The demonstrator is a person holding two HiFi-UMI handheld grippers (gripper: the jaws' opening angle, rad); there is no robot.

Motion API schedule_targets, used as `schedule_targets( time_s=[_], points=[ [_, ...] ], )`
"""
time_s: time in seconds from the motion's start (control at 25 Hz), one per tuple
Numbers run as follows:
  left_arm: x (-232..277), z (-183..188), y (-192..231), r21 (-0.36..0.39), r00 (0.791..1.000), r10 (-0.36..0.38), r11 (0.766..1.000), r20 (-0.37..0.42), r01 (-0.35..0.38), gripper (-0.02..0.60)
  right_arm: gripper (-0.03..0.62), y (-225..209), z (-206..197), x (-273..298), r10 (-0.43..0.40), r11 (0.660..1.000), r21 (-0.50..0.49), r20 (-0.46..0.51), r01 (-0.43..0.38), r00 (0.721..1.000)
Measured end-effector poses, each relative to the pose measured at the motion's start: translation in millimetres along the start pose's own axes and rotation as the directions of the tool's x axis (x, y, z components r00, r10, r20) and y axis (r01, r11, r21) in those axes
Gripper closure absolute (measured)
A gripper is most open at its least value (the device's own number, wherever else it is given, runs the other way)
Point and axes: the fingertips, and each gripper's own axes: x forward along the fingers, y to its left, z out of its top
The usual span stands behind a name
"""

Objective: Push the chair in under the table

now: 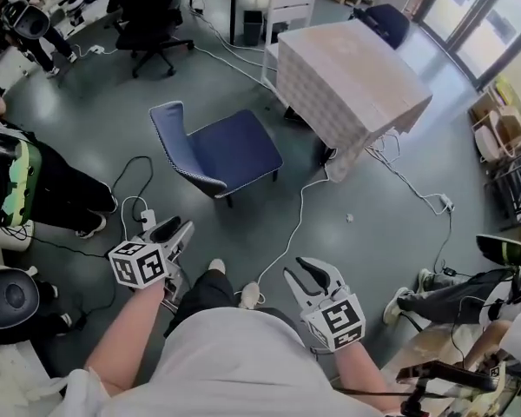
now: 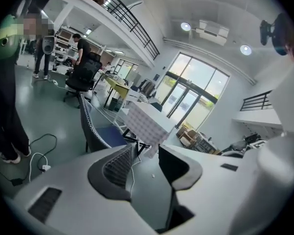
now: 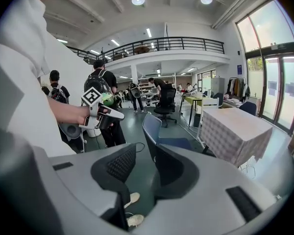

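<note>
Currently chair (image 1: 221,150) stands apart from surface (image 1: 347,81); your left claw (image 1: 178,230) and right claw (image 1: 311,273) gape empty. Next: meet backrest (image 1: 167,135), push toward surface.

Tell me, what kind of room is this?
Probably a big open workshop or lab hall, not a home. It has a railed upstairs balcony, a black office chair on wheels, and cables trailing across the grey floor.

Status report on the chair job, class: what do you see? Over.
Left gripper and right gripper: jaws open, empty. Blue chair out from table, untouched. White cable across floor ahead.
</note>
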Motion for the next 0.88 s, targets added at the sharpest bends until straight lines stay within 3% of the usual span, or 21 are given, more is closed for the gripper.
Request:
schedule_targets(
  time_s=[0.16, 0.32, 0.44, 0.56, 0.72, 0.8, 0.88],
  points=[
    [37.6, 28.5, 45.0, -0.045, 0.994, 0.113, 0.993, 0.005, -0.112, 0.386, 0.468, -32.5, 4.4, 12.9, -0.011, 1.000, 0.012, 0.005, 0.011, 1.000],
    [80.3, 63.2, 109.1, -0.077, 0.973, 0.232, 0.970, -0.001, -0.232, 0.368, 0.468, -64.4, 10.7, 31.7, -0.028, 0.999, 0.042, -0.009, 0.029, 1.000],
    [117.0, 86.6, 168.1, -0.128, 0.946, 0.322, 0.938, -0.031, -0.323, 0.344, 0.470, -95.1, 24.3, 50.5, -0.054, 0.997, 0.055, -0.034, 0.055, 0.998],
    [147.2, 99.5, 231.1, -0.201, 0.913, 0.399, 0.890, -0.091, -0.409, 0.331, 0.470, -123.2, 46.8, 73.4, -0.079, 0.995, 0.057, -0.052, 0.082, 0.996],
    [182.8, 102.2, 286.7, -0.249, 0.877, 0.439, 0.843, -0.194, -0.477, 0.330, 0.470, -159.5, 77.6, 102.2, -0.109, 0.991, 0.064, -0.073, 0.113, 0.991],
    [198.7, 102.1, 306.1, -0.238, 0.861, 0.445, 0.833, -0.248, -0.499, 0.331, 0.470, -173.6, 86.5, 117.7, -0.122, 0.989, 0.075, -0.080, 0.128, 0.989],
    [212.8, 96.7, 317.3, -0.244, 0.857, 0.421, 0.834, -0.297, -0.494, 0.331, 0.470, -182.2, 90.3, 132.8, -0.129, 0.988, 0.077, -0.092, 0.136, 0.987]
  ],
)
